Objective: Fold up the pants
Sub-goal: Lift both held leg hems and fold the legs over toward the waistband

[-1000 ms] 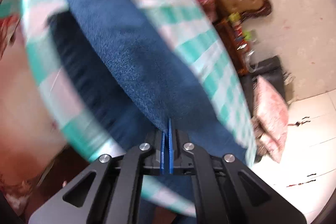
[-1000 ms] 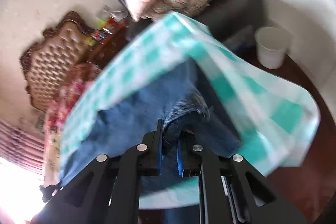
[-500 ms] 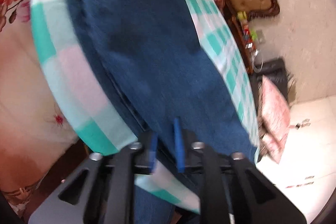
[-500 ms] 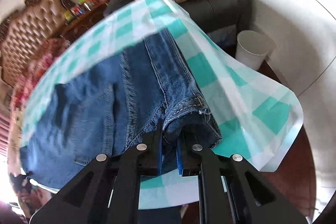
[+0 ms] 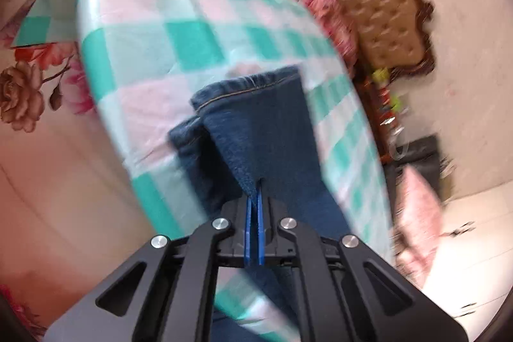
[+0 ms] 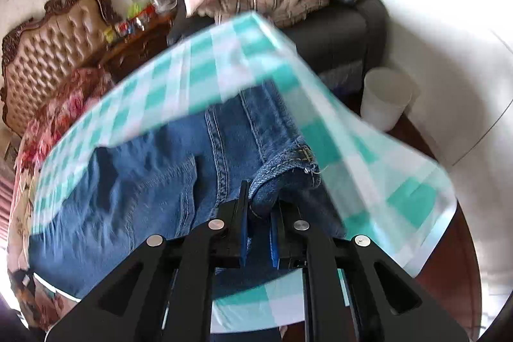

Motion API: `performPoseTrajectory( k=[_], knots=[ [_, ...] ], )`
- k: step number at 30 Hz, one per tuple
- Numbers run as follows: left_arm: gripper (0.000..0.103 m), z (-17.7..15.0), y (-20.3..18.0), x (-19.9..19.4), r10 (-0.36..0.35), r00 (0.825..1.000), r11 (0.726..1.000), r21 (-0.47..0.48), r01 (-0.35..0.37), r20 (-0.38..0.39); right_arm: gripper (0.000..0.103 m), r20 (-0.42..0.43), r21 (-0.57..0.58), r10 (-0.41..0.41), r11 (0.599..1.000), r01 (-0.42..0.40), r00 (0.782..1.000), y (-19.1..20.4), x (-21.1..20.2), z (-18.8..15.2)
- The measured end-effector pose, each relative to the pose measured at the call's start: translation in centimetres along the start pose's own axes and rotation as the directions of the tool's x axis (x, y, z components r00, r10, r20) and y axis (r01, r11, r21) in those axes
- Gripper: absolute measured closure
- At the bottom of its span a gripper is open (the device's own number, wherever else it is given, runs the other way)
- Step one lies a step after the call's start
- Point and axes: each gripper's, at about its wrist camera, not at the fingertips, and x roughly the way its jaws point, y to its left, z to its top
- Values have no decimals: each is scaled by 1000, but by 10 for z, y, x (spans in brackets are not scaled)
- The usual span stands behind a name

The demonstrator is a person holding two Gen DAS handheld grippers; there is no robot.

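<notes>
Checked cloth [image 5: 198, 40], pants [image 5: 263, 130] hem newly in left claw [image 5: 255, 191]

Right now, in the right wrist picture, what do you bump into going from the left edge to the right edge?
Tufted headboard → jeans → right gripper, its jaws shut on the jeans' hem → checked cloth → white bin.

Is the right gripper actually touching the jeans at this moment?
Touching. In the right wrist view the right gripper is shut on a bunched hem of the jeans, with denim pinched between its blue pads.
</notes>
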Motion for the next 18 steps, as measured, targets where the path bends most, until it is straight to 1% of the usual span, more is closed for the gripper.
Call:
performPoseTrajectory(
  k=[1,2,3,5,6,8,9,11,13,17,18],
  knots=[
    [101,-2,11,11,7,999,999,-33,-8,-38,92,-11,10,-7,1000,8,1000,-2,3,2],
    [101,-3,17,12,-15,999,998,-54,13,-40,92,-17,15,-6,1000,6,1000,-2,4,4],
    [101,-3,18,9,-31,999,998,-54,29,-32,92,-4,-4,2,1000,-2,1000,3,-2,6],
    [101,-3,7,-5,-64,998,998,-15,64,9,92,33,-37,24,999,-23,999,15,-17,10],
    [101,-4,4,-7,-63,998,998,-4,63,16,92,54,-41,42,998,-40,998,19,-26,13],
    [101,-2,8,-2,-23,1000,1000,-10,23,-1,92,73,-36,52,998,-49,996,16,-31,15],
    [101,-2,13,2,-12,1000,1000,-22,12,-16,92,62,-27,36,999,-34,997,10,-24,13],
    [101,-5,22,8,-31,999,998,-46,31,-20,92,7,-5,9,1000,-9,1000,-3,-2,5],
    [101,-6,20,8,-23,1000,999,-23,23,-11,92,-54,7,-17,1000,17,998,-15,20,-9],
    [100,-8,11,10,17,1000,999,28,-16,-10,92,-78,18,-36,999,37,996,-25,33,-30],
    [97,-8,9,10,28,1000,999,40,-28,-1,92,-74,13,-39,999,40,997,-26,33,-33]
  ],
)
